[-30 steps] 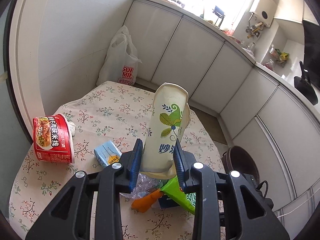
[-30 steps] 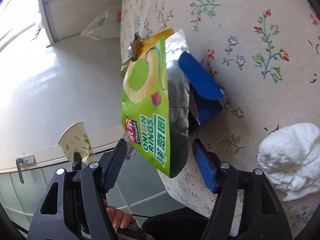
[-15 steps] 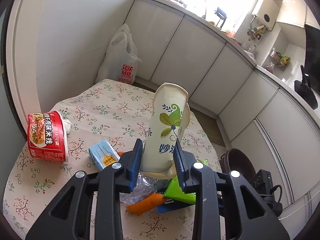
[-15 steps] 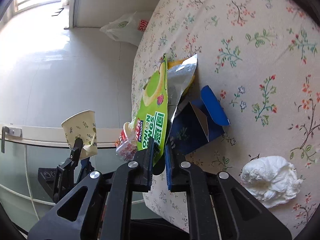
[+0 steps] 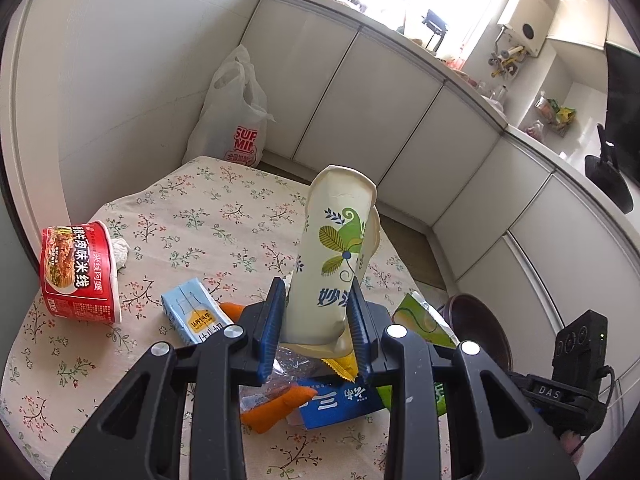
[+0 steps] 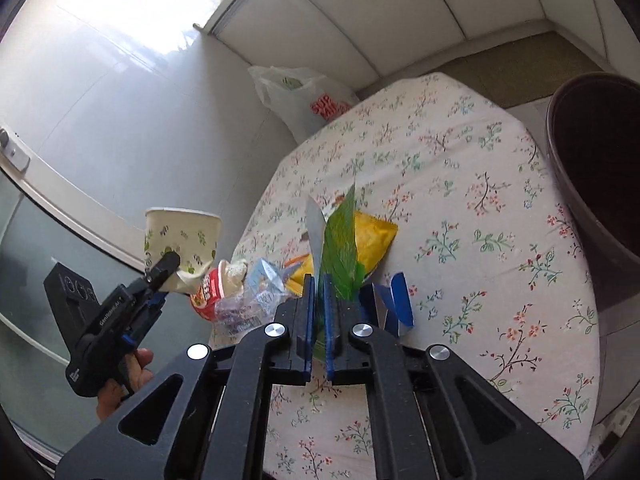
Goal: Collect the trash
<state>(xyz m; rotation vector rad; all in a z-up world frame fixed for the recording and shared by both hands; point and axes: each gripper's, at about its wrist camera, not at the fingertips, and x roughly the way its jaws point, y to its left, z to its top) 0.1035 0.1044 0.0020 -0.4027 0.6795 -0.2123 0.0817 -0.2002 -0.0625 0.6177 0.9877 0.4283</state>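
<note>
My left gripper (image 5: 316,320) is shut on a squashed paper cup (image 5: 336,248) with a green leaf print and holds it upright above the floral table (image 5: 192,216). The right wrist view shows the same cup (image 6: 180,236) at the left, held up by a hand. My right gripper (image 6: 316,292) is shut on a green onion-ring snack bag (image 6: 340,248). Its jaws are closing tight on the bag's lower edge and the bag stands up edge-on above the table. The green bag (image 5: 420,316) also shows behind the left fingers.
On the table lie a red noodle tub (image 5: 80,272), a light blue carton (image 5: 196,316), an orange wrapper (image 5: 276,404), a torn blue box (image 5: 340,400), a yellow bag (image 6: 372,240) and a tissue (image 5: 120,250). A dark bin (image 6: 600,184) stands beside the table's right edge. A white plastic bag (image 5: 236,120) leans in the corner.
The right gripper closed on the green snack bag, rolled upright and rose, lifting the bag off the blue box. The left gripper kept still with the cup.
</note>
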